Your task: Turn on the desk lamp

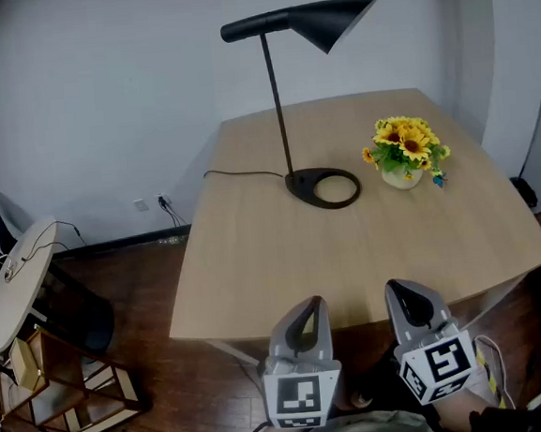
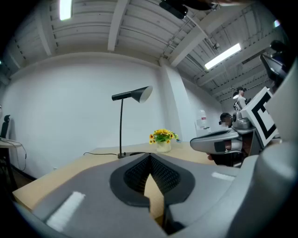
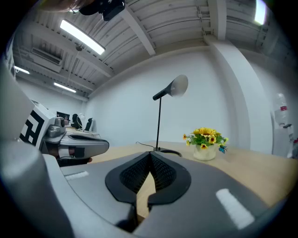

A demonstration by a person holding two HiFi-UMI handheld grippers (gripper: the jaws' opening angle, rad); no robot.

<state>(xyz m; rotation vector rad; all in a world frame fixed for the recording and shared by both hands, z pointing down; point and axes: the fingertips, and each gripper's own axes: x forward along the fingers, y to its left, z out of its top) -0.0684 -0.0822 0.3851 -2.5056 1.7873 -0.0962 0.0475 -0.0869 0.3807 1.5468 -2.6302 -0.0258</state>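
A black desk lamp (image 1: pixel 280 106) stands near the far side of the wooden table (image 1: pixel 255 259); its ring base (image 1: pixel 325 188) rests on the top and its cone shade (image 1: pixel 333 21) points right. The lamp (image 2: pixel 122 125) also shows far ahead in the left gripper view, and the lamp (image 3: pixel 160 118) in the right gripper view. No light shows from it. My left gripper (image 1: pixel 306 313) and right gripper (image 1: pixel 402 295) hover at the table's near edge, both shut, holding nothing, well short of the lamp.
A small pot of sunflowers (image 1: pixel 404 152) sits right of the lamp base. The lamp's cord (image 1: pixel 239 174) runs left off the table to a wall socket. A round side table (image 1: pixel 17 279) and a wooden frame (image 1: pixel 69 388) stand on the floor at left.
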